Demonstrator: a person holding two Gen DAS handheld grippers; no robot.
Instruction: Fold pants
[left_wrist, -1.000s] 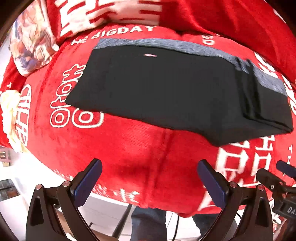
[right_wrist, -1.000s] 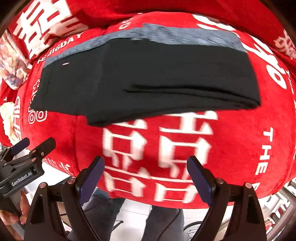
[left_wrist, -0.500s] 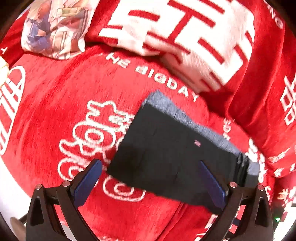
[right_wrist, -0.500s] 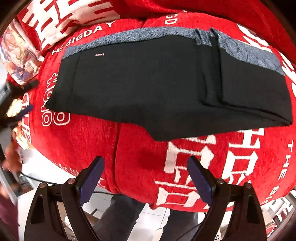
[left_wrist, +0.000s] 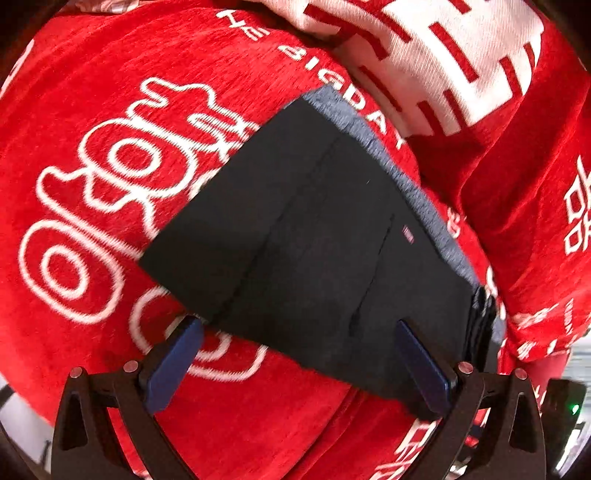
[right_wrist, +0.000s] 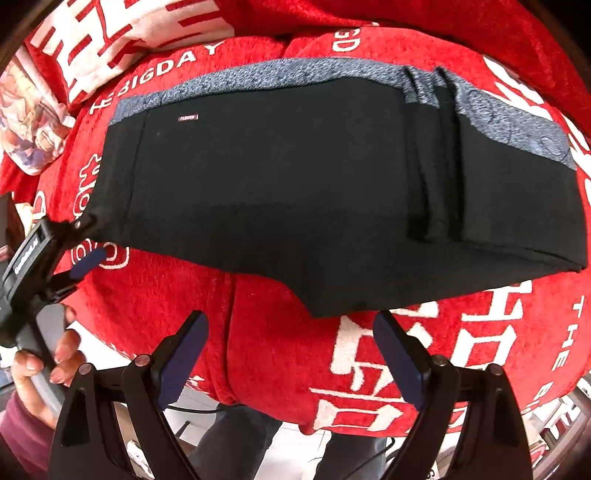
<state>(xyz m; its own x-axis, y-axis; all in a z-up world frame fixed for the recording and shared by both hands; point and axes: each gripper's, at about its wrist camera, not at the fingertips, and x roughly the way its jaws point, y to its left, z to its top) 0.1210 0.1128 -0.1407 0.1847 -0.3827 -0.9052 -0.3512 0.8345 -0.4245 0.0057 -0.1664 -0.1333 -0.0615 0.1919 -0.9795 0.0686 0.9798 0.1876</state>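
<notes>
The black pants (right_wrist: 280, 192) with a grey waistband (right_wrist: 258, 77) lie folded flat on a red printed blanket (right_wrist: 424, 350). Stacked fold layers show at their right end (right_wrist: 436, 155). In the left wrist view the pants (left_wrist: 314, 236) lie diagonally. My left gripper (left_wrist: 295, 354) is open and empty at their near left corner, its right finger (left_wrist: 421, 365) over the black cloth. It also shows in the right wrist view (right_wrist: 86, 243) at that corner. My right gripper (right_wrist: 291, 347) is open and empty, just short of the pants' front edge.
A red and white cushion (left_wrist: 443, 48) lies behind the pants, and a patterned pillow (right_wrist: 26, 129) at the far left. The blanket's front edge drops to a pale floor, where a person's legs (right_wrist: 236, 443) stand. A hand (right_wrist: 51, 362) holds the left gripper's handle.
My left gripper has swung left and come in close over the pants' left corner. My right gripper has moved closer to the front edge. The pants lie as before.
</notes>
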